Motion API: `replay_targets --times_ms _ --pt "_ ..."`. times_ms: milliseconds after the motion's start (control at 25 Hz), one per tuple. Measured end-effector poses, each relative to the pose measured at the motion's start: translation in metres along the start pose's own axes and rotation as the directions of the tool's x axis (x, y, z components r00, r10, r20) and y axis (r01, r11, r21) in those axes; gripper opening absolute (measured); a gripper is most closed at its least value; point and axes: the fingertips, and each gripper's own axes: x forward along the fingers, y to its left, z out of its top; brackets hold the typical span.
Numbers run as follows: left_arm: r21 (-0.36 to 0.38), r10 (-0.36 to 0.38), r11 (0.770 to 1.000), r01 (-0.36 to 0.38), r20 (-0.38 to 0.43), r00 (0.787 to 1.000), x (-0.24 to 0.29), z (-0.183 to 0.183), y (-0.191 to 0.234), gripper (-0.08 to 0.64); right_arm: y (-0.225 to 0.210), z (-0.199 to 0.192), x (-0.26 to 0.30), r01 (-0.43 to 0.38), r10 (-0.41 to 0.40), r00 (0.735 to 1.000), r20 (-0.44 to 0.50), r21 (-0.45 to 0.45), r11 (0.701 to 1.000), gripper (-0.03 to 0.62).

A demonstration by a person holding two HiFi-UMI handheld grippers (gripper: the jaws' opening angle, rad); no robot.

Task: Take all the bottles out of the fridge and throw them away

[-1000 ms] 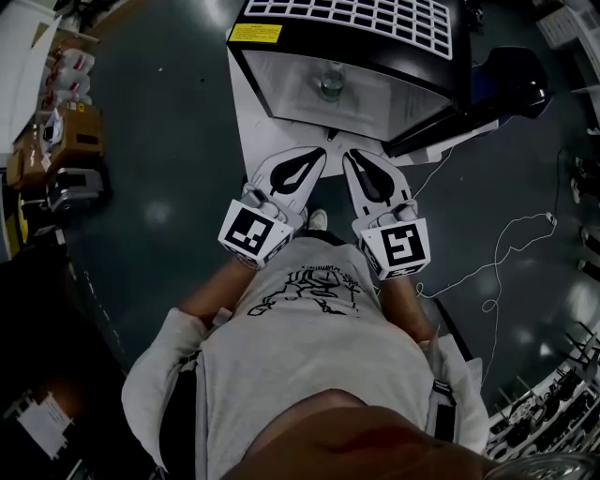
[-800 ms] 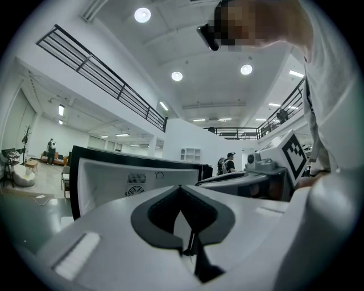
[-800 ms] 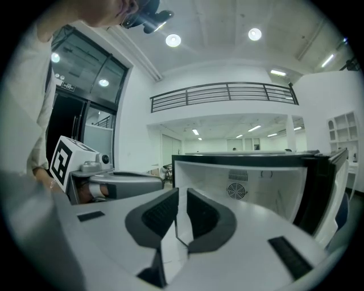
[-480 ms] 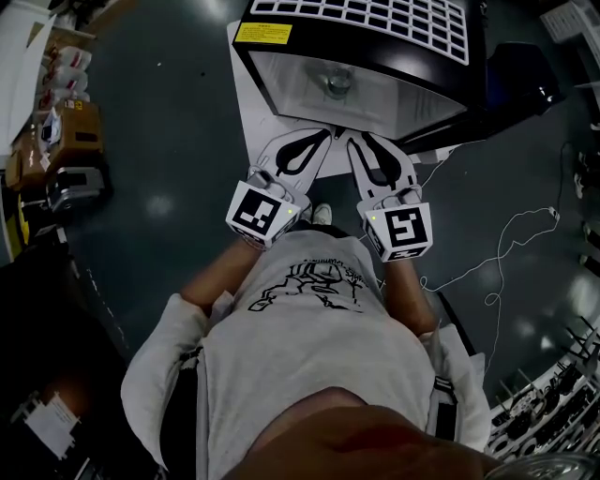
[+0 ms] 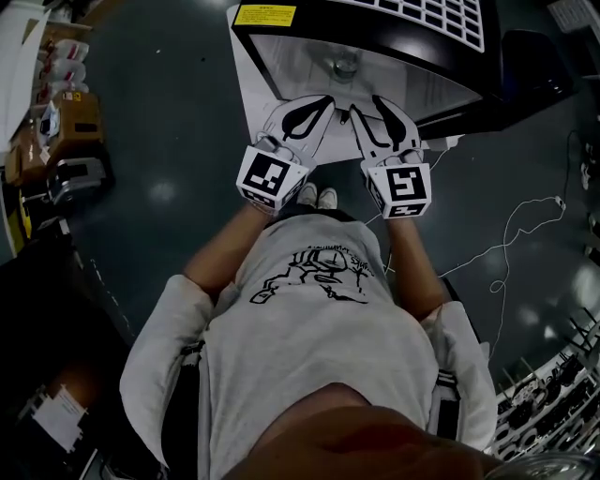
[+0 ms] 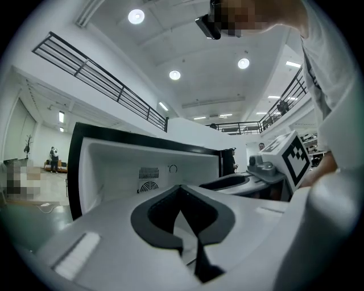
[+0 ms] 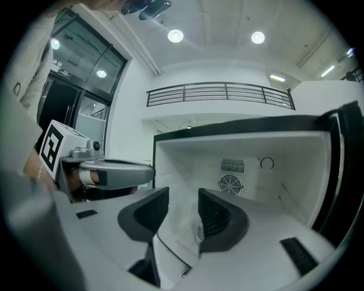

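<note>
While the left tongs (image 6: 181,192) are shut tight with nothing in them, the right tongs (image 7: 183,199) are part way apart and have just been opening. They hold nothing either. Both tongs point side by side into the open fridge (image 7: 296,170), and their tips are right at its mouth.

The fridge is small, black on the outside and white on the inside. One bottle (image 5: 345,66) stands in it, a little way past the tips and nearer the right tongs. It is the one thing that shows inside. A round fan grille (image 7: 230,185) sits on the back wall. The black door (image 5: 525,66) hangs open on the right side. A yellow label (image 5: 264,15) is stuck on the fridge top.

From the head view you see only the round top of the bottle. In the right gripper view a small grey bit peeks out beside one jaw, but I cannot tell if it is the bottle. In the left gripper view the tongs' own body hides the bottom of the fridge, and the bottle does not show. The label's words are too small to read. The head view cuts off the fridge top. A thin white cable (image 5: 511,244) lies on the dark floor (image 5: 169,141).
</note>
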Motion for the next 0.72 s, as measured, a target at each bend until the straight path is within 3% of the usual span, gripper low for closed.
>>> replay_targets --times_ms 440,720 --pt "-0.011 0.052 0.999 -0.052 -0.01 0.999 0.02 -0.032 0.033 0.009 -0.018 -0.03 0.037 0.016 -0.016 1.0 -0.008 -0.021 1.0 0.142" --pt "0.022 0.053 0.998 -0.052 -0.022 0.998 0.037 -0.049 0.046 0.009 -0.03 -0.042 0.062 0.026 -0.027 0.999 -0.02 -0.016 1.0 0.179"
